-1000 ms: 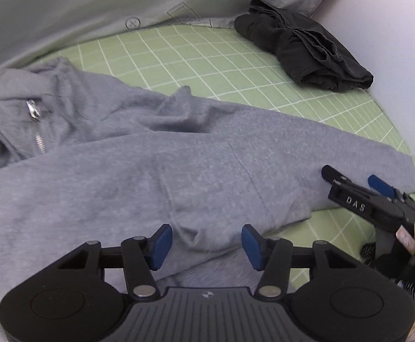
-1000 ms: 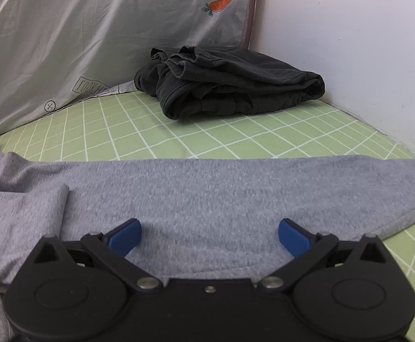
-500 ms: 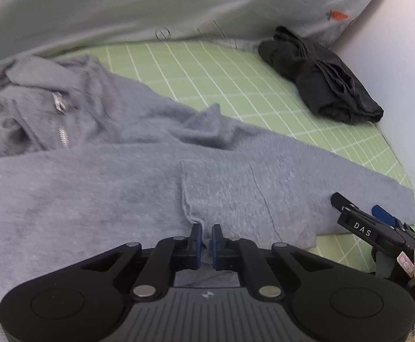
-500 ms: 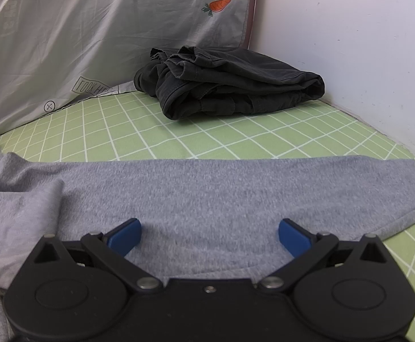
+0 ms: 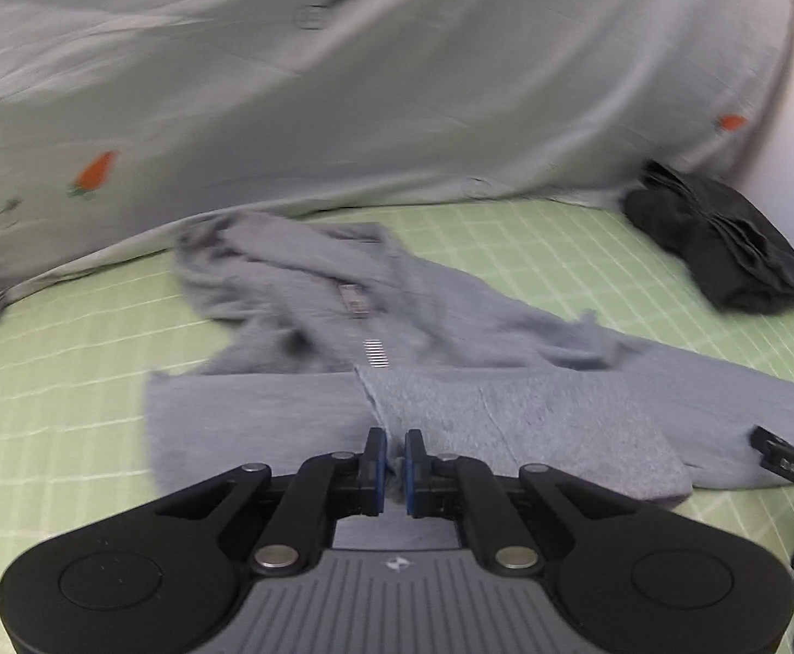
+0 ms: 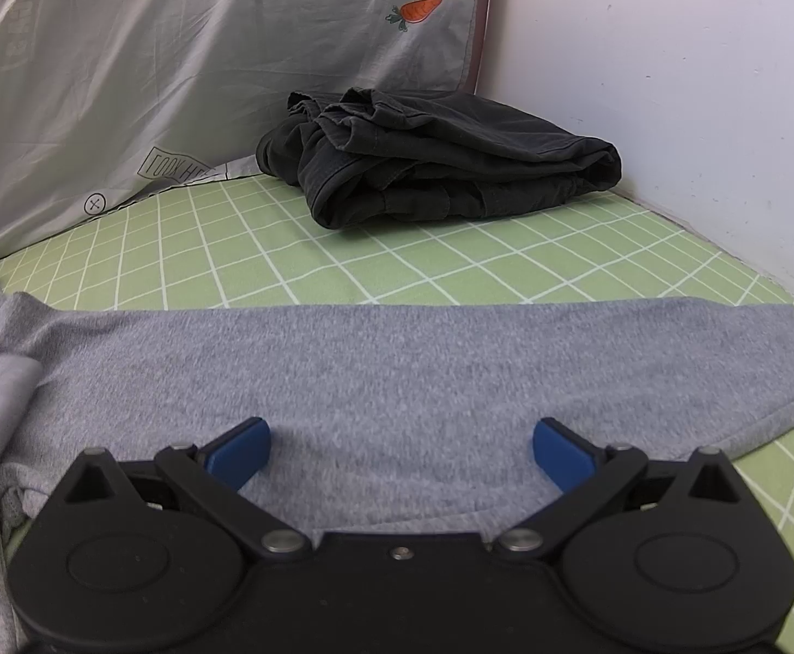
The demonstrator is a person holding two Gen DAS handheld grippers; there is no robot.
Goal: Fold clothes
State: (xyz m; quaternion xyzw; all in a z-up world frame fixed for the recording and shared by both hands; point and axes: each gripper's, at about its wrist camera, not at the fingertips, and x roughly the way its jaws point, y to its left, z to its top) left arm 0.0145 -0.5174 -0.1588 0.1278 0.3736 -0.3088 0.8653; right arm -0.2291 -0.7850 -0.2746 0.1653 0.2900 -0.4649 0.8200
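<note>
A grey zip hoodie point(image 5: 451, 359) lies spread on the green checked sheet point(image 5: 59, 381), its hood toward the back. My left gripper point(image 5: 392, 463) is shut on the hoodie's front hem and holds that edge lifted. The hoodie's sleeve point(image 6: 342, 359) stretches flat across the right wrist view. My right gripper point(image 6: 399, 449) is open and empty, low over the sleeve's near edge; it also shows in the left wrist view point(image 5: 789, 463) at the far right.
A folded dark garment point(image 6: 440, 158) lies at the back right corner point(image 5: 723, 250). A grey carrot-print quilt point(image 5: 342, 82) is banked along the back. A white wall point(image 6: 696, 82) closes the right side.
My left gripper closed on the hoodie's hem and rose, pulling the hem back and up. The view is motion-blurred. My right gripper stayed open over the sleeve.
</note>
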